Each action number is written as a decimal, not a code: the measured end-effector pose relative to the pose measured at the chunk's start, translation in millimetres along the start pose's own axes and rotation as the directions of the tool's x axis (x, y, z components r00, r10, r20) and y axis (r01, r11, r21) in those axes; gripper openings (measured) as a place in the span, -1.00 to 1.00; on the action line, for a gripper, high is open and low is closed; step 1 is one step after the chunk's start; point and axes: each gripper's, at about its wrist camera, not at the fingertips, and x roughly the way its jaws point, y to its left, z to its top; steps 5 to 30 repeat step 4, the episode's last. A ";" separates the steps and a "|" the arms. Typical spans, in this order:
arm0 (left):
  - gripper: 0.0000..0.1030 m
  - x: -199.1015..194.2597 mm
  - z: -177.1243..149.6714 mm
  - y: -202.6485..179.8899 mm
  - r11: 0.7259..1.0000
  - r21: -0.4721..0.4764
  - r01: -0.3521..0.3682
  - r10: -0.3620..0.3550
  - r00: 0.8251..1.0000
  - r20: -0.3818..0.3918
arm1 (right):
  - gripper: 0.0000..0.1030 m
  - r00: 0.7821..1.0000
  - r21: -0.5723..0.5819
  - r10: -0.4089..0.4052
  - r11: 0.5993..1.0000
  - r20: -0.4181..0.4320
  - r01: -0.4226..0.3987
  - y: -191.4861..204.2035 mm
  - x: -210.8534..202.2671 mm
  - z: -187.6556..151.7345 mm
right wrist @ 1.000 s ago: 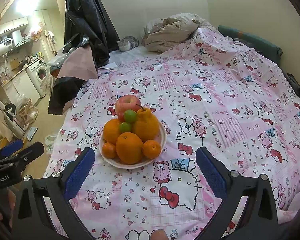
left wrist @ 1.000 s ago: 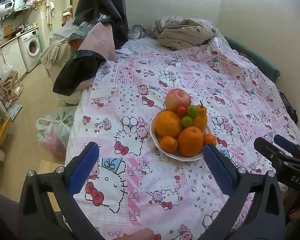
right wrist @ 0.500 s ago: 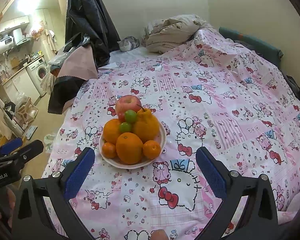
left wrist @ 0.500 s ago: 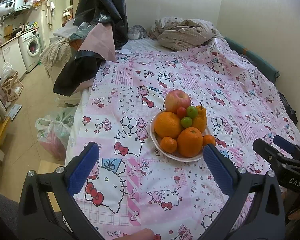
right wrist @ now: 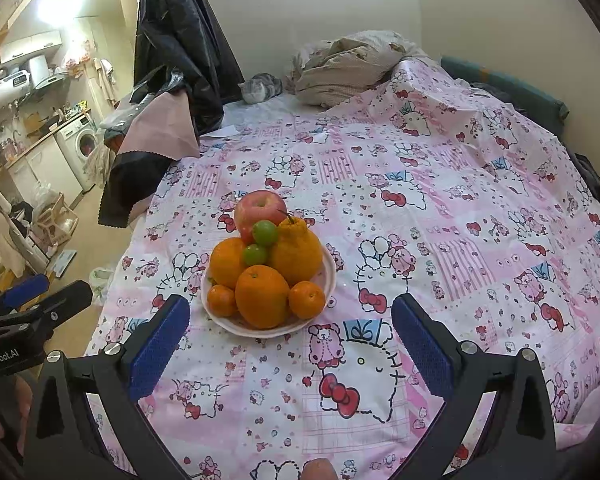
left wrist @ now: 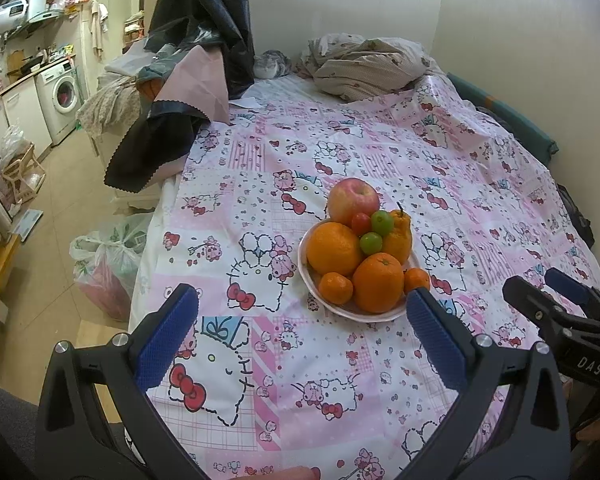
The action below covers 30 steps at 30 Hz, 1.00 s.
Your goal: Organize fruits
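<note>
So I've got both grippers hanging over the pink cartoon-print bedspread, and the white plate piled with fruit sits on it just ahead of them: an apple at the back, 2 big oranges, 1 bumpy stemmed citrus, 2 small mandarins up front and 2 green fruits on top. My left gripper is spread wide with nothing in it, plate near its right finger. Right gripper is just as wide open and empty, plate closer to its left finger.
</note>
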 end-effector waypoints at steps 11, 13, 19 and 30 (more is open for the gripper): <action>0.99 -0.8 0.6 3.0 1.000 -0.016 0.000 0.000 1.000 0.007 | 1.00 1.000 0.000 -0.001 1.000 -0.002 0.001 -0.5 1.2 -0.5; 0.99 -0.8 0.6 3.0 1.000 -0.016 0.000 0.000 1.000 0.007 | 1.00 1.000 0.000 -0.001 1.000 -0.002 0.001 -0.5 1.2 -0.5; 0.99 -0.8 0.6 3.0 1.000 -0.016 0.000 0.000 1.000 0.007 | 1.00 1.000 0.000 -0.001 1.000 -0.002 0.001 -0.5 1.2 -0.5; 0.99 -0.8 0.6 3.0 1.000 -0.016 0.000 0.000 1.000 0.007 | 1.00 1.000 0.000 -0.001 1.000 -0.002 0.001 -0.5 1.2 -0.5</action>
